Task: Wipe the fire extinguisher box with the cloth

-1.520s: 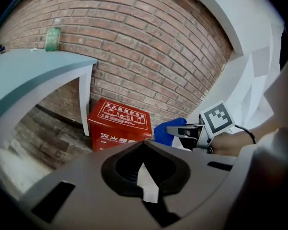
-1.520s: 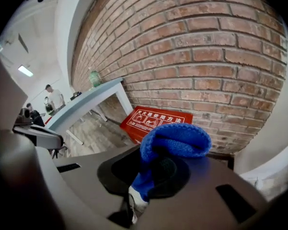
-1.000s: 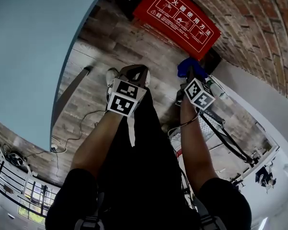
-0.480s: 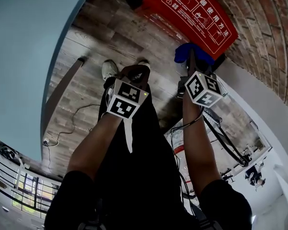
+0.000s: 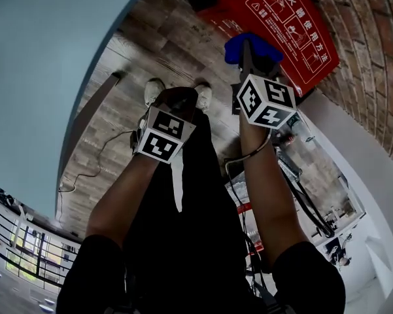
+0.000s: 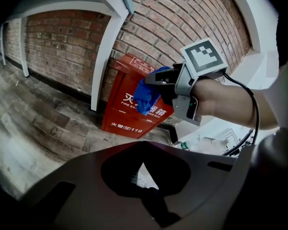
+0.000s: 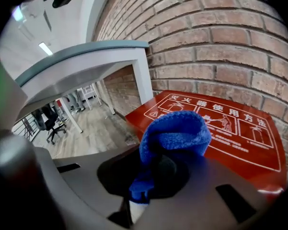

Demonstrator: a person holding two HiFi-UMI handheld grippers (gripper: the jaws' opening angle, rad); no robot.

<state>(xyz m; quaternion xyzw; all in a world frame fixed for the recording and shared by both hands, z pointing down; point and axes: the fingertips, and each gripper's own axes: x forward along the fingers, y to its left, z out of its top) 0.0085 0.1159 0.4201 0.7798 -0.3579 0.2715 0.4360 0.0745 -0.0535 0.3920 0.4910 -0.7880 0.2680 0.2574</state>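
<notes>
Cloth (image 7: 175,131) — blue, bunched — was clamped in the right gripper (image 5: 255,57), poised over the lid of the red fire extinguisher box (image 7: 230,143) against the brick wall (image 7: 220,42); contact could not be confirmed. The left gripper (image 5: 182,101) hung closed, empty. Step in hand: approach. Next move — press down, sweep across the lid.

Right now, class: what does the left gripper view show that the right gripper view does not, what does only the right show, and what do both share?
Only the left: the right gripper from outside, its marker cube, the front of the fire extinguisher box. Only the right: the instruction panel on the box's top, a distant office chair. Both: the red box, the blue cloth clamped in the right gripper, the brick wall.
</notes>
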